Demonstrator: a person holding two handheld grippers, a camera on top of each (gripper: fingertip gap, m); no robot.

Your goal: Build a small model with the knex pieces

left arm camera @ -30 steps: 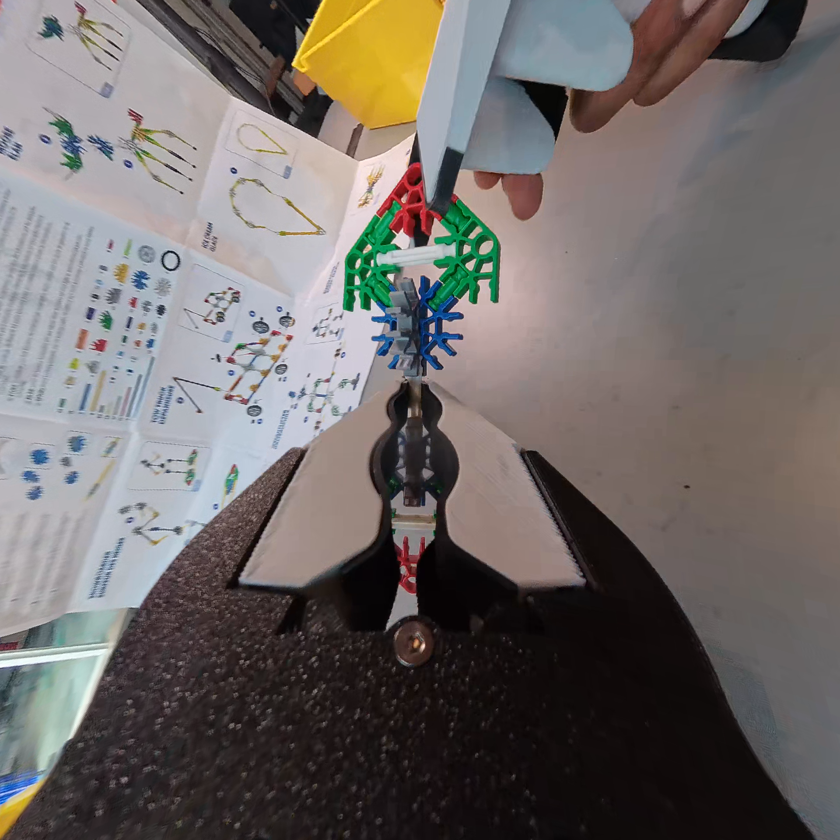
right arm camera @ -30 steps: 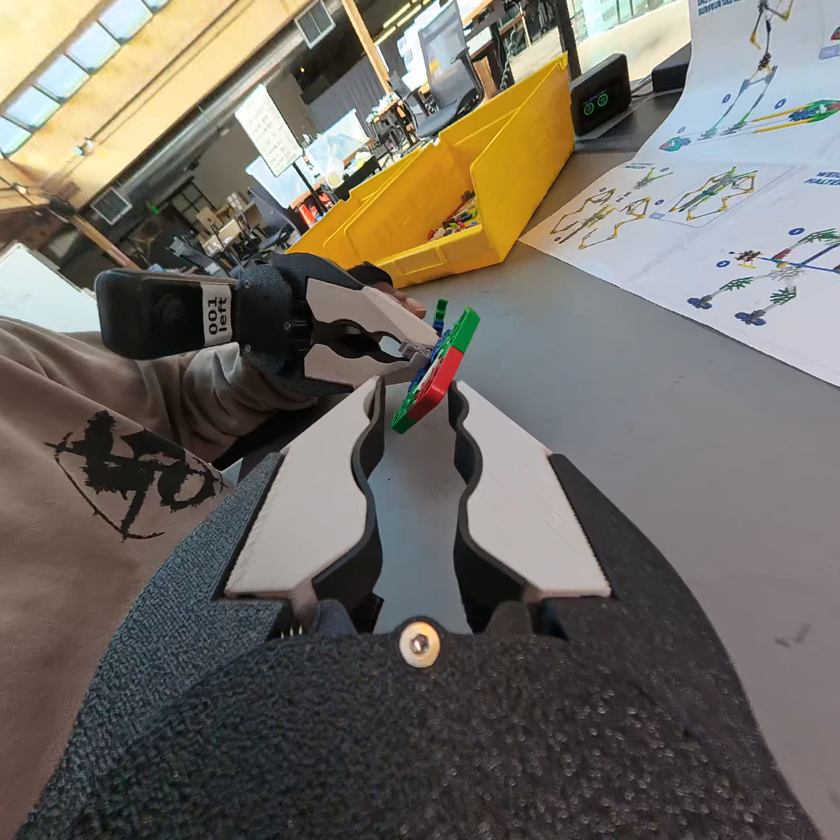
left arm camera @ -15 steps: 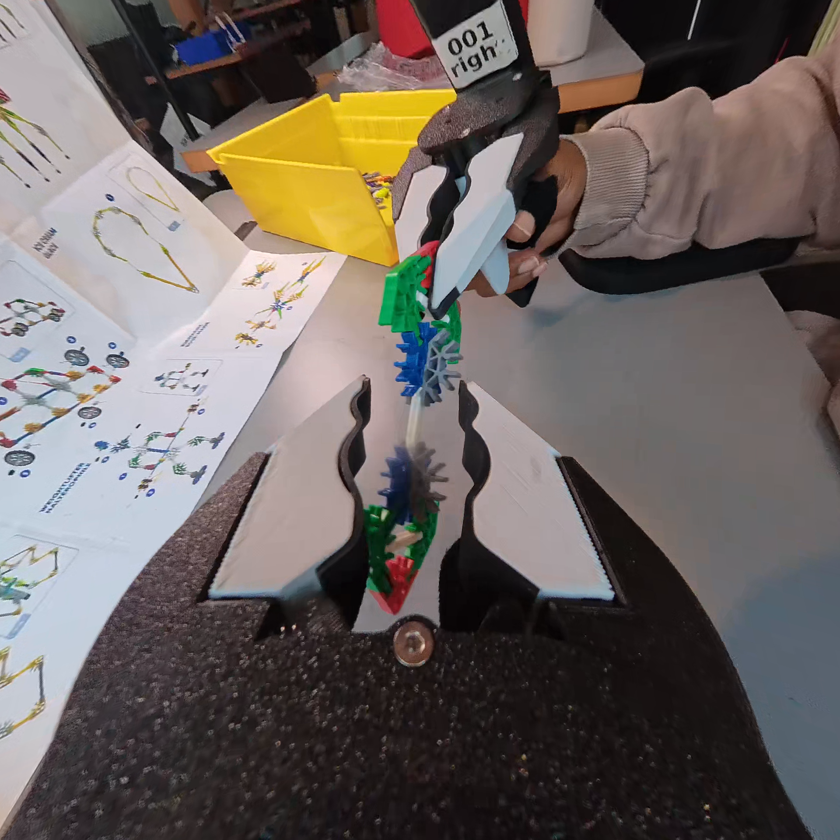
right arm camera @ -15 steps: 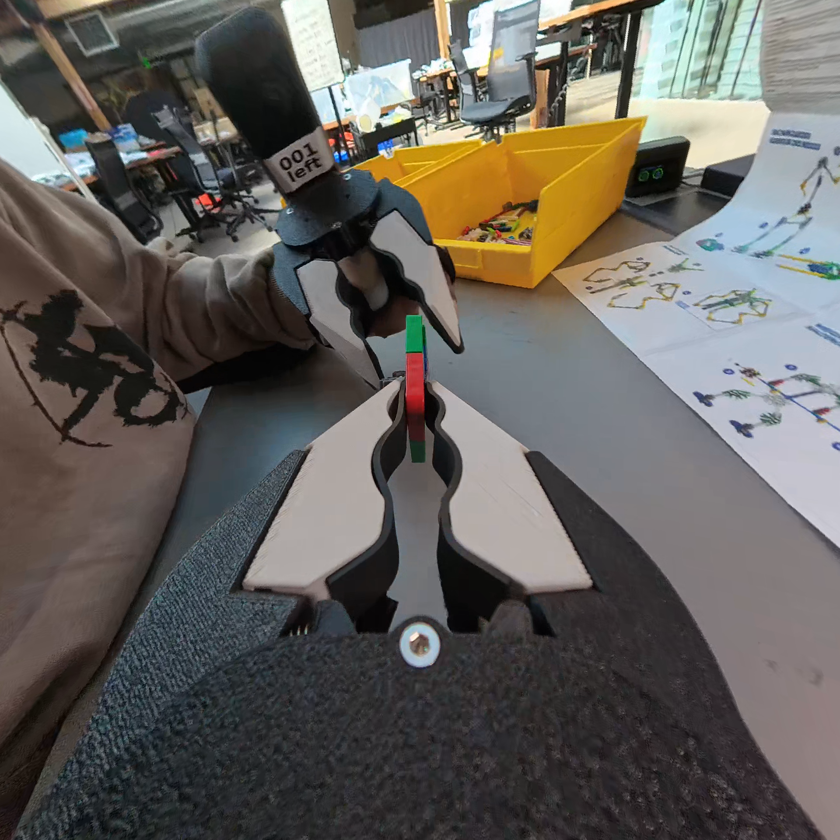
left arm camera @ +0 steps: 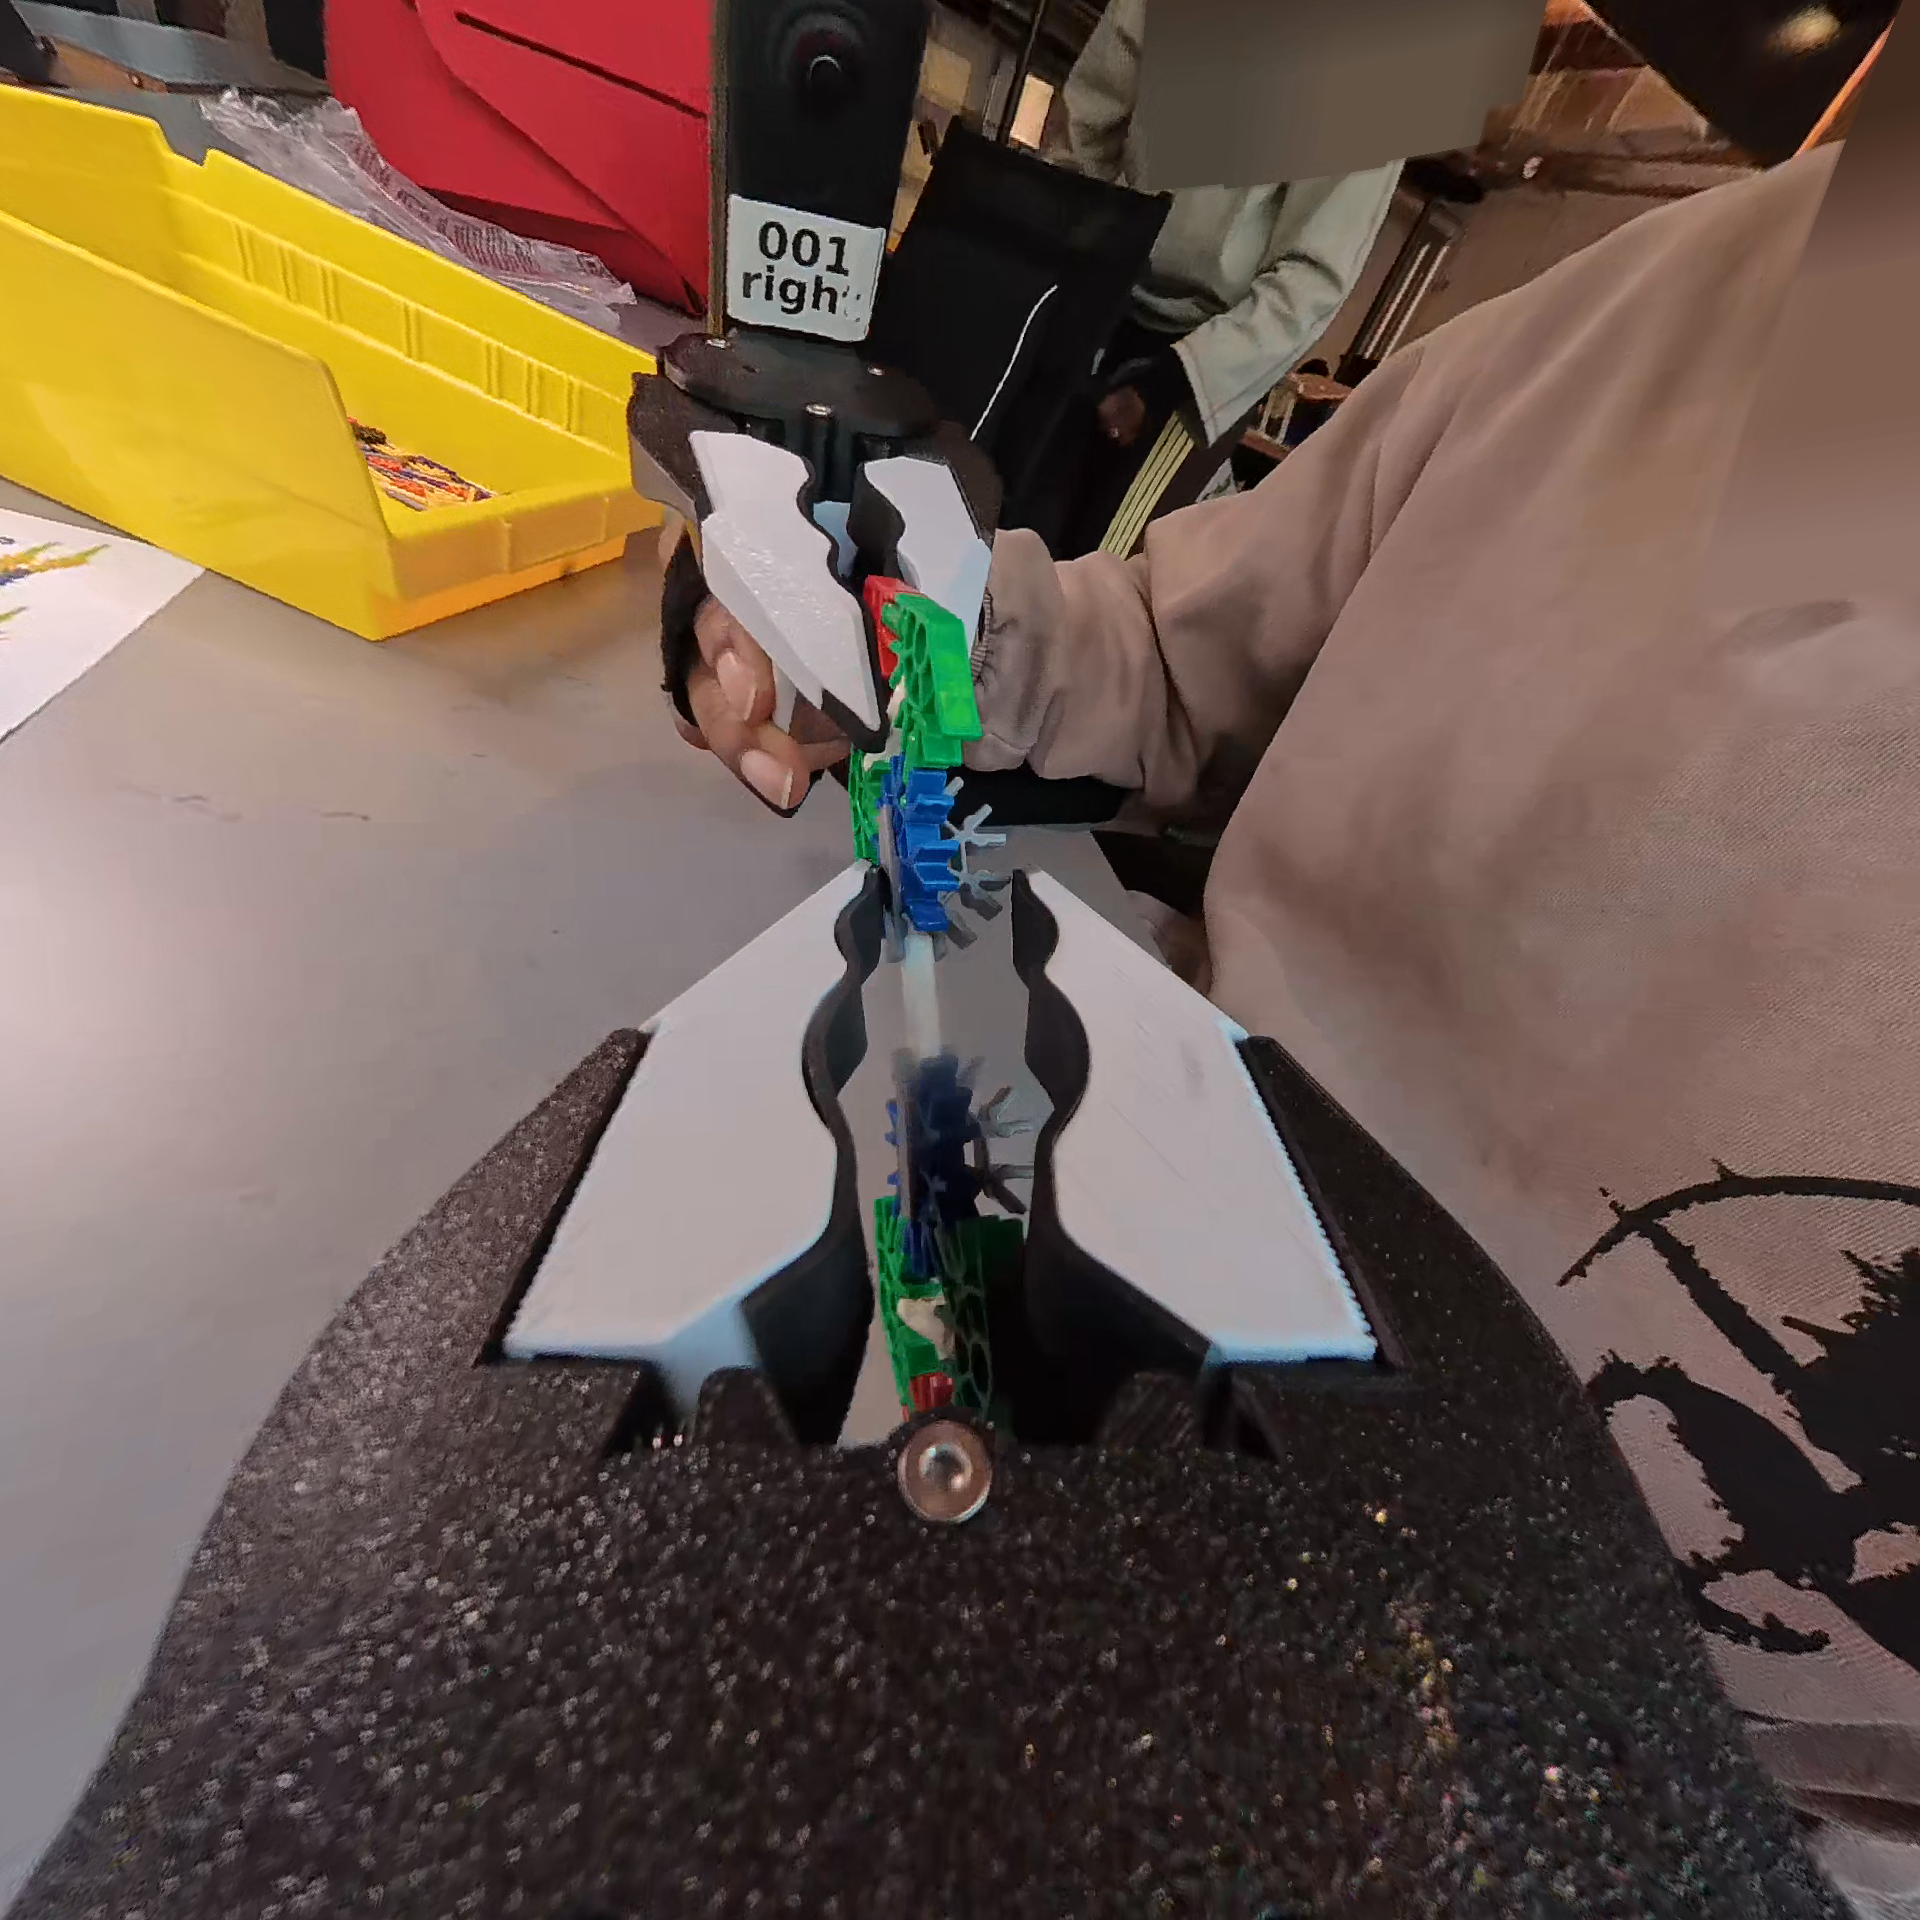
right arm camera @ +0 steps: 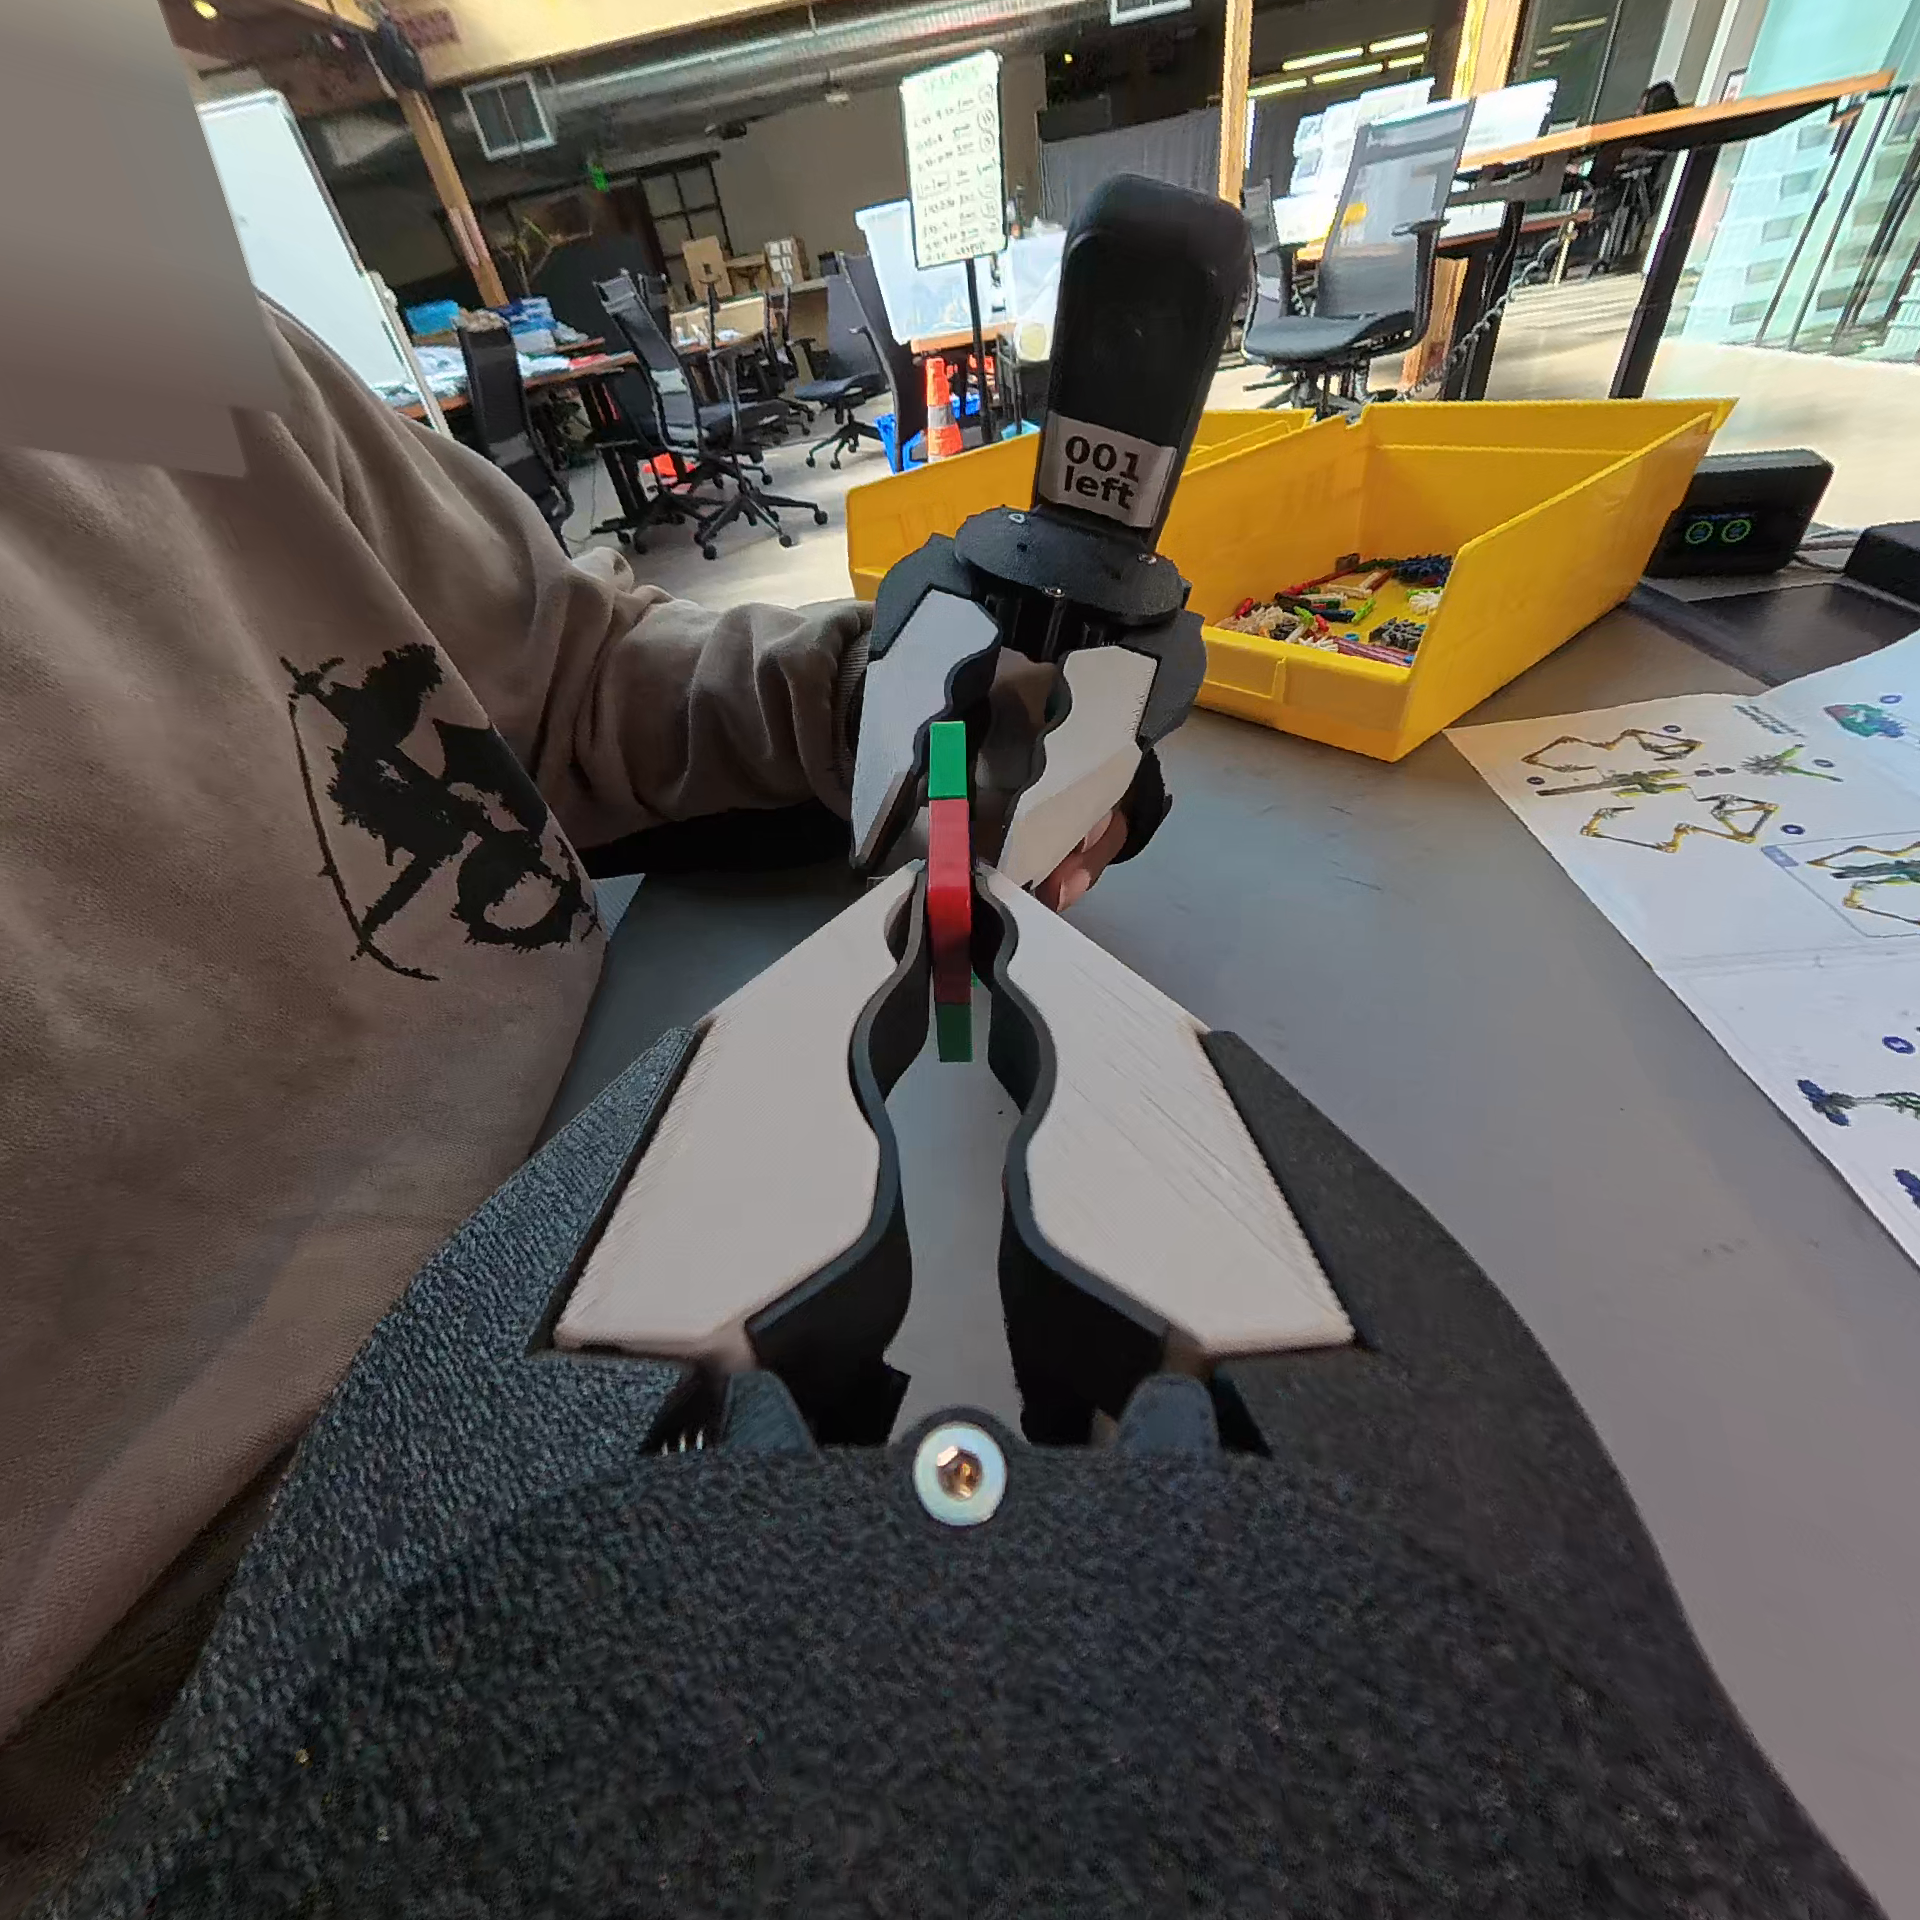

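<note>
A small toy assembly of green, red, blue and grey snap connectors on a white rod is held above the grey table. My right gripper is shut on its red and green end, seen edge-on. In the left wrist view the right gripper clamps that end from above. My left gripper is open, and the blue and grey end sits between its fingertips without being pinched. In the right wrist view the left gripper faces me with its fingers spread either side of the piece.
Yellow bins holding loose toy parts stand at the back of the table and also show in the left wrist view. A printed instruction sheet lies to the right. The person's beige sleeve and body are close by.
My left gripper was shut on the assembly and has opened. My right gripper was open around the red and green end and has shut on it. Both grippers have swung upright to face each other.
</note>
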